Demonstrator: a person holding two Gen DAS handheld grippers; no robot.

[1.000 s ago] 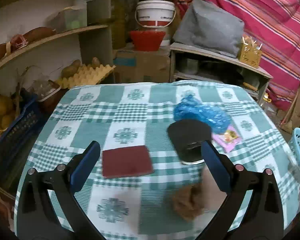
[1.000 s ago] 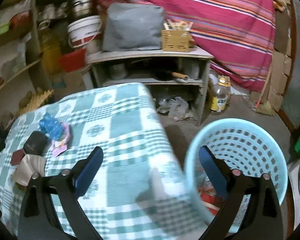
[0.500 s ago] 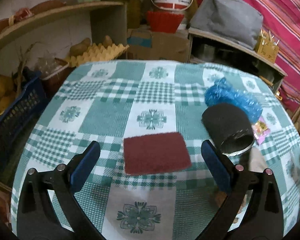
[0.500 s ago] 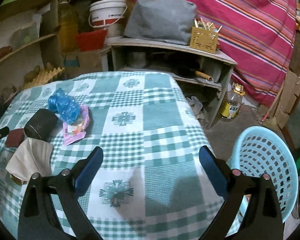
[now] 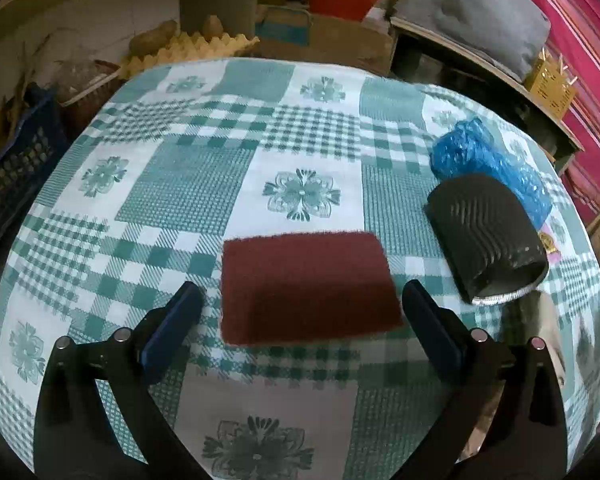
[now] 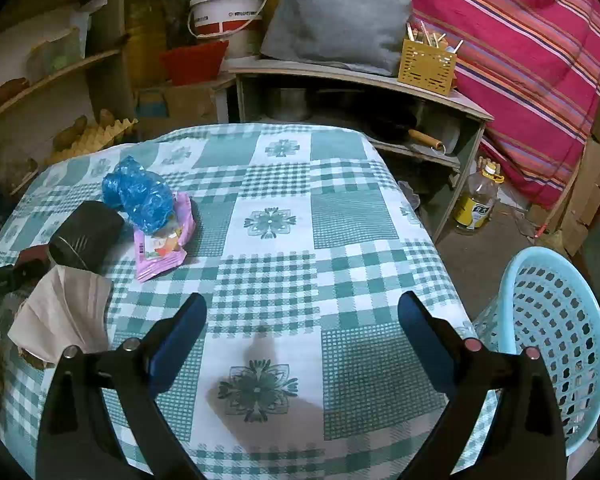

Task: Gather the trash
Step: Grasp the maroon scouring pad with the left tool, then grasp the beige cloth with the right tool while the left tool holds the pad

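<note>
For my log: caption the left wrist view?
Open left gripper poised over maroon scouring pad on checked tablecloth.

Cloth, fibre, plastic

Woven checked tablecloth (image 5: pixel 180 184); matt, fuzzy maroon pad (image 5: pixel 306 286); ribbed black cup (image 5: pixel 486 236) (foil-lined, seemingly); crinkly glossy blue bag (image 6: pixel 138 192); perforated plastic basket (image 6: pixel 556 328).
</note>
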